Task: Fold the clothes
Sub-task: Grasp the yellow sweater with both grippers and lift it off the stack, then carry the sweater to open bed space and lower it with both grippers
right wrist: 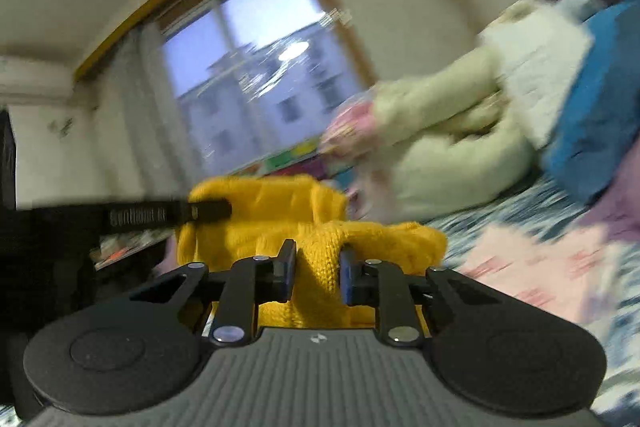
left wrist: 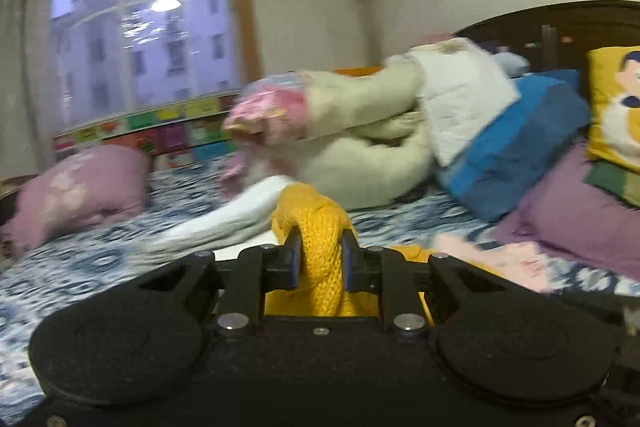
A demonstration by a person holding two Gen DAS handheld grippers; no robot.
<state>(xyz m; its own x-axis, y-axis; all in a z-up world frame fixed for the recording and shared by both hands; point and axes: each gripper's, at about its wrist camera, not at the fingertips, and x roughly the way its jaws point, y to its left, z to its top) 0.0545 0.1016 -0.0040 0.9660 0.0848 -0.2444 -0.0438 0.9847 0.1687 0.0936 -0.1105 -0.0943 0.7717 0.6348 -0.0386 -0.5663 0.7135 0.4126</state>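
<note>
Both the left gripper and right gripper pinch bunched edges of the yellow knit sweater, apparently lifted just above the patterned bed, stretched between them.

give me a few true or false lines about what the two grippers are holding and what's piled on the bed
1. The left gripper is clamped on a yellow knit garment. True.
2. The right gripper has open jaws with nothing between them. False: its jaws grip the same yellow knit.
3. A blue folded item lies on the bed behind a cream garment. True.
4. The bed cover is plain red. False: it is blue and white patterned.
5. A window showing a building is in view. True.
6. The pillow at the left is green. False: it is purple-pink.
</note>
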